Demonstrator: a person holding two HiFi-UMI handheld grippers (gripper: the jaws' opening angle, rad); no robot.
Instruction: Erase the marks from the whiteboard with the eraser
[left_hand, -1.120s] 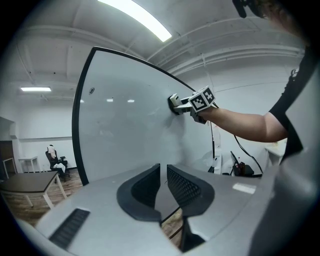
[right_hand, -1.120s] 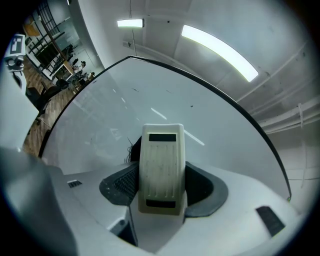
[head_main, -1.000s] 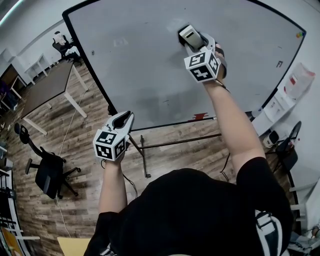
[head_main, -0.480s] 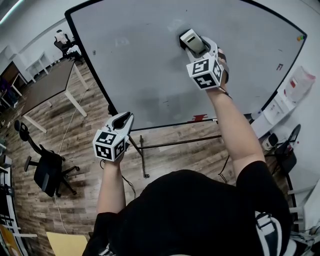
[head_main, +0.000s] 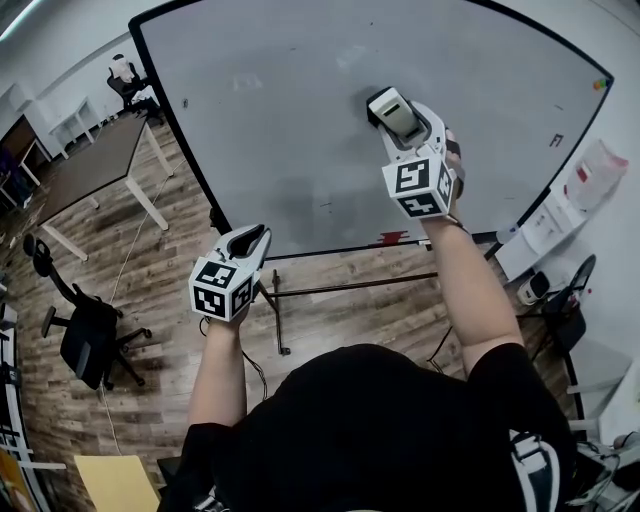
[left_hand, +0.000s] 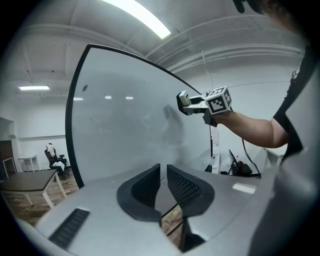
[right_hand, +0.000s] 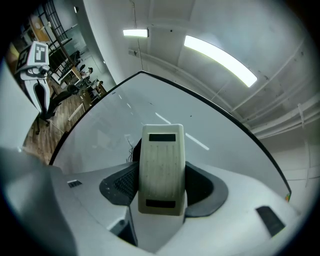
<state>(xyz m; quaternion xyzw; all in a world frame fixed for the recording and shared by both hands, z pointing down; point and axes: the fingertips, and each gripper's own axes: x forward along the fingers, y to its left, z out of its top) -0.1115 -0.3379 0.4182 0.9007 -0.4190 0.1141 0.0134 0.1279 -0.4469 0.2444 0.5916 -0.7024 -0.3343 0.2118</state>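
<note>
The large whiteboard (head_main: 290, 130) fills the top of the head view. My right gripper (head_main: 398, 118) is shut on a cream eraser (head_main: 392, 110) and holds it against the board's upper middle. In the right gripper view the eraser (right_hand: 161, 170) stands upright between the jaws, with a thin black scribble (right_hand: 132, 148) just to its left. Faint smudges (head_main: 350, 55) show above the eraser. My left gripper (head_main: 250, 238) hangs low by the board's bottom edge, shut with nothing in it. It faces the whiteboard (left_hand: 120, 130) in its own view, where its jaws (left_hand: 163, 182) nearly touch.
A red item (head_main: 392, 238) lies on the board's bottom ledge. The board's metal stand (head_main: 275, 310) reaches onto the wood floor. A brown table (head_main: 80, 175) and a black office chair (head_main: 85, 335) stand at the left. Papers (head_main: 595, 165) hang on the right wall.
My right gripper has slid the eraser down and to the right across the board. The left gripper has stayed where it was.
</note>
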